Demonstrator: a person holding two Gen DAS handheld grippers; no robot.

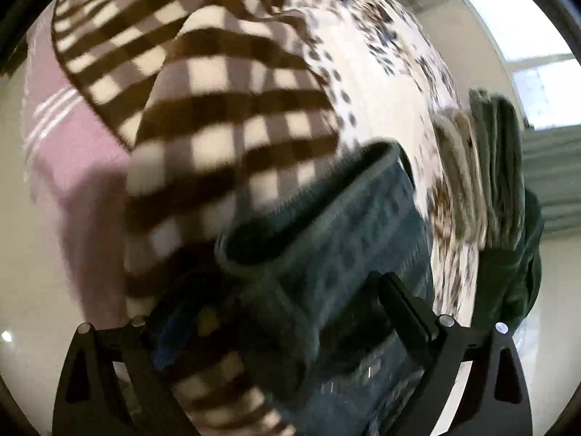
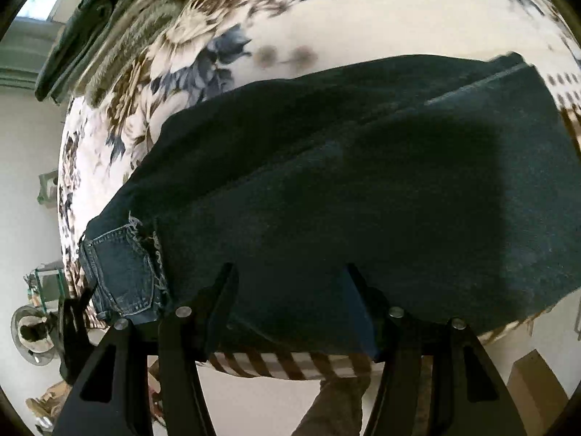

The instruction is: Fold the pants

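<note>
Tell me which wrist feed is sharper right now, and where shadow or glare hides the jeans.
Left wrist view: heavy motion blur smears the checked blanket and the jeans; the window blows out white. Right wrist view: sharper, pocket stitching readable, but a hard shadow darkens the denim, and fisheye bends the floral bedsheet.

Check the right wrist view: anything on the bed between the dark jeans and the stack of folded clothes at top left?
Nothing lies there: only bare floral bedsheet separates the jeans from the folded stack, seen in the right wrist view.
</note>
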